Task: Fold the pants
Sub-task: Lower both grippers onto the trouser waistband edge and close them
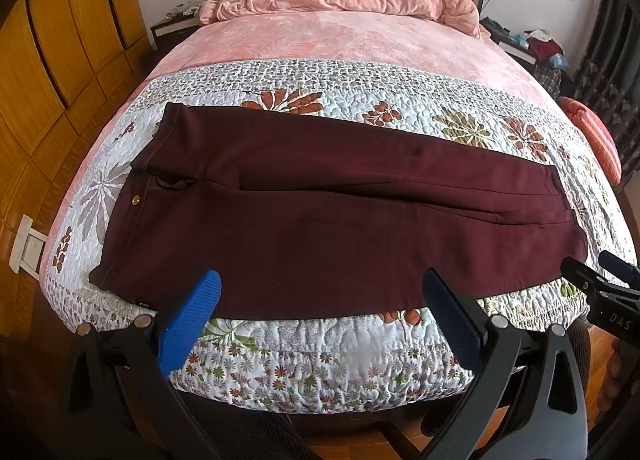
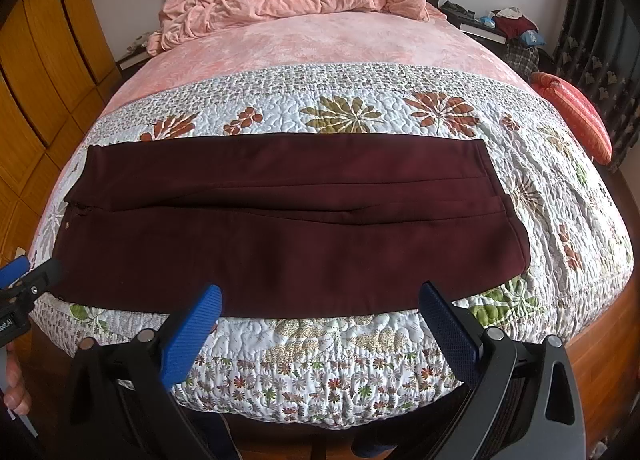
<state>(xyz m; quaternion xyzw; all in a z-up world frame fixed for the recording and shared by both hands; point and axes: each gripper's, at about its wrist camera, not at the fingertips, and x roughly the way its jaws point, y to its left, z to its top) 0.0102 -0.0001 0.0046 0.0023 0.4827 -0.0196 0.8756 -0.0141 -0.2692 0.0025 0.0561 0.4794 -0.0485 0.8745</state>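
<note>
The dark maroon fabric pants (image 1: 332, 212) lie flat across the floral quilted bed (image 1: 320, 356), waistband to the left (legs side by side). Left gripper (image 1: 320, 288) and right gripper (image 2: 320, 300) both hover spread wide, empty, at the near edge.

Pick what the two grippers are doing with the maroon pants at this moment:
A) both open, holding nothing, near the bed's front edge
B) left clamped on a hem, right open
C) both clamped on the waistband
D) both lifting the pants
A: the pants lie flat on the floral quilt, and the left gripper and right gripper hang open before the pants' near edge, with nothing between their fingers.
</note>
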